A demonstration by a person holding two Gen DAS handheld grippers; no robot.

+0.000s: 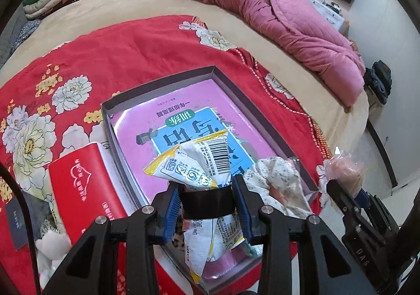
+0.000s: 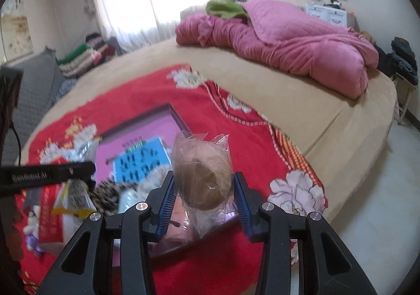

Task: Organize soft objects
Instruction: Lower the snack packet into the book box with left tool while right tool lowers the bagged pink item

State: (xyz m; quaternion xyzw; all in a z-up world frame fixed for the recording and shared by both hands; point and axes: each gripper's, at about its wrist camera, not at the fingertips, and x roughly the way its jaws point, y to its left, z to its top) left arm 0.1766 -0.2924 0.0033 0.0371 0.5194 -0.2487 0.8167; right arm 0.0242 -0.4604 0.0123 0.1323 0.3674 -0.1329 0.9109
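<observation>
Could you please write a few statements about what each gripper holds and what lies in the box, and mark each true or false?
1. The left hand-held gripper grips a yellow-and-white snack packet. True.
2. The right hand-held gripper is empty. False: it holds a clear bag with a brown bun.
3. The shallow box lies on a red floral blanket. True.
4. A green book lies in the box. False: the pink book does.
</observation>
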